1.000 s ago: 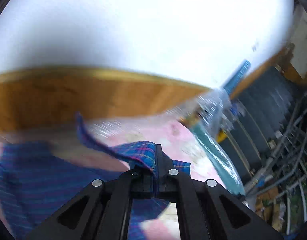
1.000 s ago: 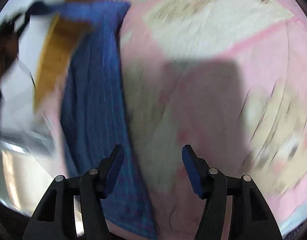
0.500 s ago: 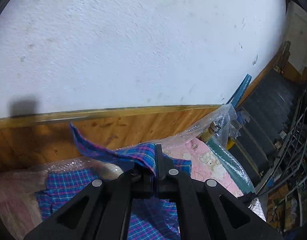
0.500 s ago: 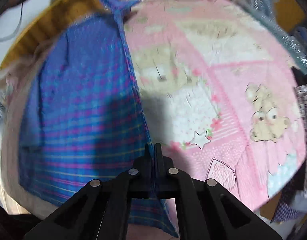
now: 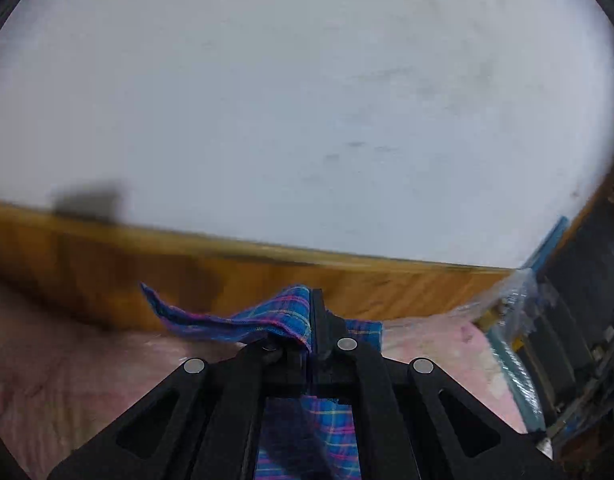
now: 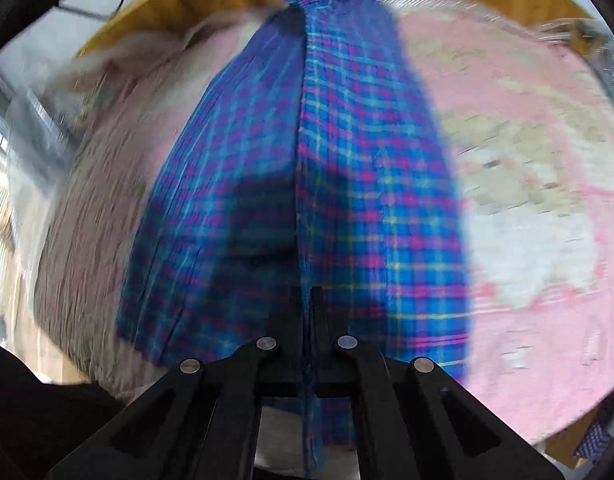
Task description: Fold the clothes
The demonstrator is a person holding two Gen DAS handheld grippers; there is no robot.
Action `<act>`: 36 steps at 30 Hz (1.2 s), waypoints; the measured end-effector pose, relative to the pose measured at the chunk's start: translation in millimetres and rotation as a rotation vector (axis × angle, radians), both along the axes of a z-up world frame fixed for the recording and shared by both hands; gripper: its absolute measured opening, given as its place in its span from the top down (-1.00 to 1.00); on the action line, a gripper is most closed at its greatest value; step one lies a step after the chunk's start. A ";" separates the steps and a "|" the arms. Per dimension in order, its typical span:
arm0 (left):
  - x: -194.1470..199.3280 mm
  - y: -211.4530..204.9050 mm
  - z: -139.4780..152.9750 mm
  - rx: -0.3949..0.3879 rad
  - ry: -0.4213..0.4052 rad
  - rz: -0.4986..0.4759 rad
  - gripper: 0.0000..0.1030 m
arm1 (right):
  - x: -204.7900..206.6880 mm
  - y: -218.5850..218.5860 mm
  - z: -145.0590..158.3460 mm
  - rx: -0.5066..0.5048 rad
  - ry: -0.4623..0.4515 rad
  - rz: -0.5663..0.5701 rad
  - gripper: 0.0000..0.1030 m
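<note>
Left gripper (image 5: 312, 312): fingers pressed together on a corner of the cloth, black arms filling the lower part of the left view.
Right gripper (image 6: 305, 312): fingers also closed tight, pinching an edge of the cloth between them.
Cloth (image 6: 319, 184): blue plaid with pink and yellow lines; stretched from the right gripper up to a bunched far corner at the top of the right view, with a long crease down the middle.
Cloth, near end (image 5: 267, 316): one flap curling out to the left of the left gripper, raised off the surface, more plaid hanging below between the arms.
Cloth position: lifted over the blanket, spanning between the two grippers; whether the middle touches the blanket cannot be told from the blur.
Blanket (image 6: 539, 208): pink with pale patches, spread under the cloth; pattern smeared by motion.
Blanket, left side (image 6: 83, 216): duller pink-brown and wrinkled.
Board (image 5: 387, 284): honey-coloured wood running along the far side of the blanket, just behind the raised corner.
Wall (image 5: 307, 100): plain white, filling the upper left view, with a dark blurred shadow near the board at left.
Plastic wrap (image 5: 515, 300): clear, crinkled, at the right end of the board.
Right margin of left view: dark clutter, too blurred to name.
</note>
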State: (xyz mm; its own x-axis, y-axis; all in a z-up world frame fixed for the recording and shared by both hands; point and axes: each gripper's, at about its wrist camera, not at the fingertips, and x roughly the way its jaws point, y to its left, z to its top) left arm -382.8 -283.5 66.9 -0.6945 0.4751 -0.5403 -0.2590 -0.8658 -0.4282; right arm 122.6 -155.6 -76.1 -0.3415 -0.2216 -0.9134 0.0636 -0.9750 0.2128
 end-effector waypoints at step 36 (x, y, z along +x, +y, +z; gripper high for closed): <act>331.7 139.6 -201.5 -0.358 -0.198 -0.894 0.39 | -220.8 162.2 -14.0 -0.520 -0.099 -0.122 -0.18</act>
State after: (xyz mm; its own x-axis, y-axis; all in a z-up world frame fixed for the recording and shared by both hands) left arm -51.1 -143.9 -134.7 -0.0408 0.5669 -0.8228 -0.8338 -0.4731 -0.2846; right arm -98.3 6.6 -90.0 -0.3110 -0.6171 -0.7228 -0.0887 -0.7384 0.6685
